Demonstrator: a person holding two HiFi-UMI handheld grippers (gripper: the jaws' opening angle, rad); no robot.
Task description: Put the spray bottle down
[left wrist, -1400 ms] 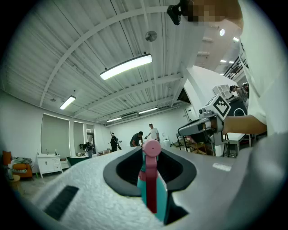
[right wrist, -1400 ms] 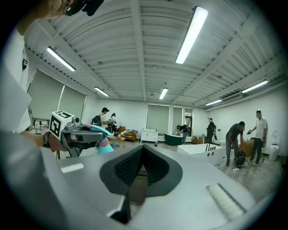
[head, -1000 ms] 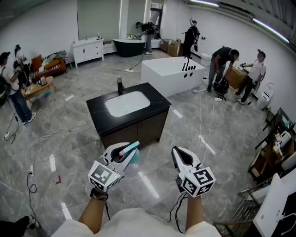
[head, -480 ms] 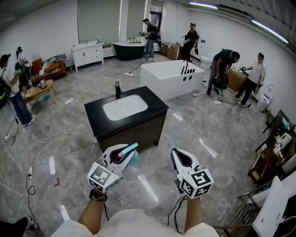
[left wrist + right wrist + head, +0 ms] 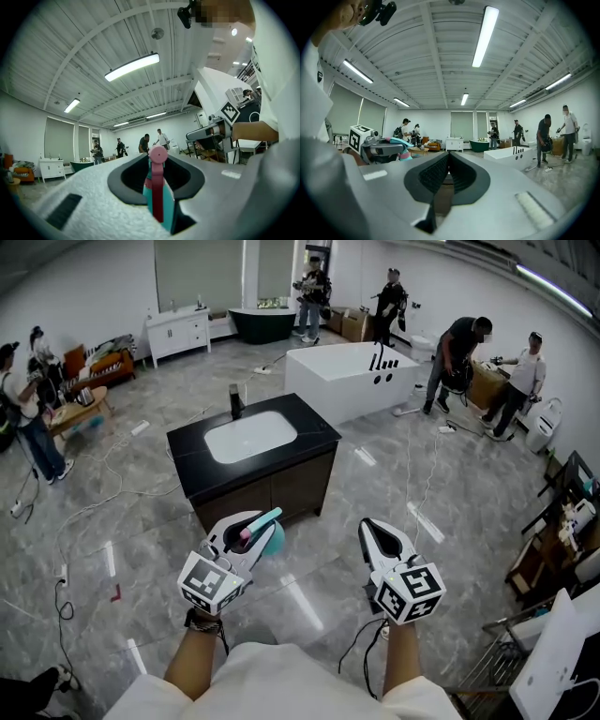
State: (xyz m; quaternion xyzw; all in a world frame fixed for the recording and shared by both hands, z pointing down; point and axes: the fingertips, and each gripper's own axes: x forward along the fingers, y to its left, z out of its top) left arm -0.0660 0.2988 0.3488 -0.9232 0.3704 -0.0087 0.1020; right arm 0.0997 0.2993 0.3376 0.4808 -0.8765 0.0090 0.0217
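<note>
Both grippers have edged forward toward the black vanity (image 5: 314, 444) since a second ago. The teal spray bottle (image 5: 273, 540) with its pink trigger is clamped between the jaws of the left gripper (image 5: 246, 524), held in the air above the grey floor (image 5: 309, 606), short of the vanity's front. The right gripper (image 5: 372, 529) is level beside it, jaws together on nothing.

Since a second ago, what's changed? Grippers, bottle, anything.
The left gripper and right gripper both moved forward, closer to the black-topped sink cabinet. Nothing was grabbed or released. Unchanged: the left gripper stays shut on the teal plastic spray bottle with its pink trigger, and the right gripper stays shut and empty.
</note>
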